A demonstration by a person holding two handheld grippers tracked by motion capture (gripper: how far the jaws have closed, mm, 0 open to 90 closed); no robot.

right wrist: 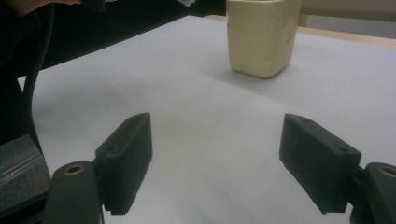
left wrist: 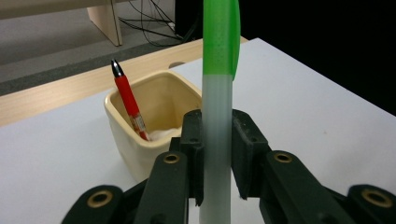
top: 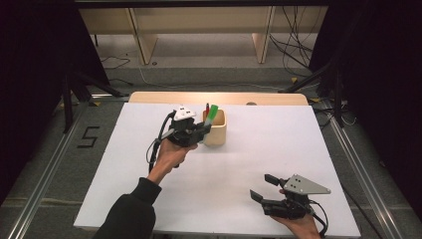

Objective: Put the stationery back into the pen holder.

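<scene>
Left fingers [left wrist: 217, 158] clench one green-capped marker [left wrist: 218, 93] beside one cup [left wrist: 122, 133] holding one red pen [left wrist: 128, 100]; right fingers [right wrist: 229, 163] released

A green-capped marker [top: 211, 115] is held by the left gripper [top: 201, 130] just beside the cream cup [top: 217, 130], its green end raised over the cup's rim. A red pen [top: 207, 109] is seen standing in the cup. The right gripper [top: 263, 188] is kept near the front edge of the white surface [top: 249, 149], well apart from the cup; its jaws seem to be spread with nothing between them.
</scene>
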